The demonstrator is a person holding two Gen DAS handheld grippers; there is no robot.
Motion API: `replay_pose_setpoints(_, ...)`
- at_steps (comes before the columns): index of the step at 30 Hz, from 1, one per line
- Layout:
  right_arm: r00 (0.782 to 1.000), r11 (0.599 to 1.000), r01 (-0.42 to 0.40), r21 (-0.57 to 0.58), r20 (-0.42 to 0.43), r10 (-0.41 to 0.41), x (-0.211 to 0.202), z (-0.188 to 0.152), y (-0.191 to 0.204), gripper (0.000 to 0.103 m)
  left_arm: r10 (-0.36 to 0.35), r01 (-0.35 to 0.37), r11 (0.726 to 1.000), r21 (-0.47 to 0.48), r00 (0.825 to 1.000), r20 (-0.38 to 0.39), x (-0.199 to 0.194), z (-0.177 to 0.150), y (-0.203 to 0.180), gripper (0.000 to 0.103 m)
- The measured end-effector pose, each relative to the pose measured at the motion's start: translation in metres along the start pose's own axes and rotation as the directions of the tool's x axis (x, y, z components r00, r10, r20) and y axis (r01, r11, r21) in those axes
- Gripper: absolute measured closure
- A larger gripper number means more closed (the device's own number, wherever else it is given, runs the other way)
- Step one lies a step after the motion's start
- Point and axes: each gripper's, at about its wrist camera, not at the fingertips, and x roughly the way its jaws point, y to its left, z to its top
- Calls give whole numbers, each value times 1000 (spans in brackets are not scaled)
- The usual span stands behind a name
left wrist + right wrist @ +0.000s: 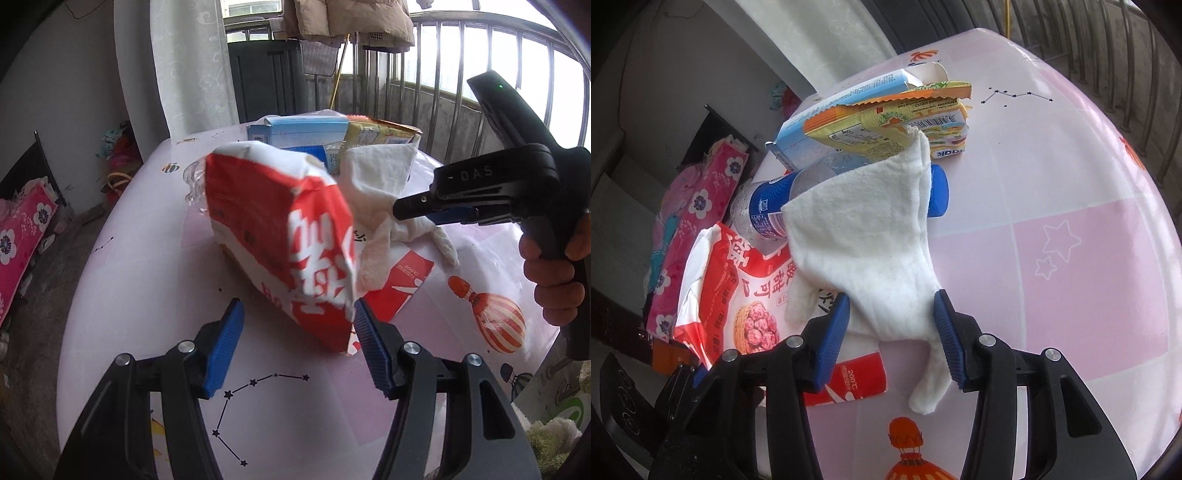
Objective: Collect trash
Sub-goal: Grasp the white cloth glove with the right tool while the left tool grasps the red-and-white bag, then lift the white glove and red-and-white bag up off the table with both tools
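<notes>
A red and white snack bag [280, 236] stands tilted on the pink table [129, 295], just ahead of my left gripper [298, 306]. That gripper is open; the bag's lower corner sits by its right pad and the left pad is clear of it. A white cloth [879, 240] drapes over a blue-labelled bottle [764, 206], a blue and white carton [842, 107] and a yellow packet [886, 125]. My right gripper [891, 297] straddles the cloth's lower end. The cloth fills the gap between its pads, which stand well apart. A hand [554, 266] holds this gripper [397, 212].
A flat red card [857, 373] lies under the cloth and bag. A pink floral bundle [22, 236] sits on the floor to the left. A curtain [192, 62] and a metal railing [443, 74] are behind the table. A plush item [554, 435] is at the near right edge.
</notes>
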Motion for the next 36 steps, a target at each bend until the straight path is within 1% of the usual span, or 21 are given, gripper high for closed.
replay_pose_setpoints(1, 1000, 1000, 7, -1, -4, -7, 0, -1, 0, 65, -3, 3, 1000, -17, 1000, 0, 0, 0, 3, 47)
replay_pose_setpoints(2, 1000, 1000, 15, -3, -8, -15, -1, -1, -1, 71, -5, 5, 1000, -31, 1000, -2, 0, 0, 6, 49)
replay_pose_setpoints(4, 1000, 1000, 19, 2, -17, -19, -2, -2, -2, 78, -6, 6, 999, -52, 1000, -4, -1, 0, 10, 59)
replay_pose_setpoints(6, 1000, 1000, 19, 12, -25, -18, -5, -4, -5, 89, -9, 9, 998, -67, 1000, -4, -2, -1, 13, 66)
replay_pose_setpoints(9, 1000, 1000, 15, 18, -27, -15, -10, -8, -7, 96, -12, 11, 997, -81, 1000, -5, -4, -2, 16, 79)
replay_pose_setpoints(16, 1000, 1000, 13, 5, -11, -13, -31, -18, -8, 98, 10, -7, 996, -93, 999, 30, -16, -2, 19, 87)
replay_pose_setpoints(18, 1000, 1000, 7, 7, -8, -7, -29, -17, -6, 98, 20, -15, 996, -93, 999, 47, -22, -1, 22, 89)
replay_pose_setpoints(21, 1000, 1000, -11, 14, -8, 11, -36, -20, -8, 98, 33, -26, 995, -94, 997, 71, -32, -2, 23, 90)
replay_pose_setpoints(25, 1000, 999, -29, 18, -8, 29, -41, -22, -9, 99, 28, -19, 995, -97, 995, 91, -40, -5, 23, 90)
replay_pose_setpoints(28, 999, 999, -35, 14, -11, 36, -44, -23, -7, 99, 28, -19, 995, -100, 995, 91, -42, -8, 25, 90)
replay_pose_setpoints(33, 998, 999, -39, 5, -40, 40, -39, -27, -2, 99, 26, -20, 992, -126, 998, 49, -35, -7, 30, 90)
replay_pose_setpoints(36, 998, 999, -51, 0, -43, 51, -41, -29, 2, 99, 36, -27, 991, -134, 997, 68, -42, -7, 31, 91)
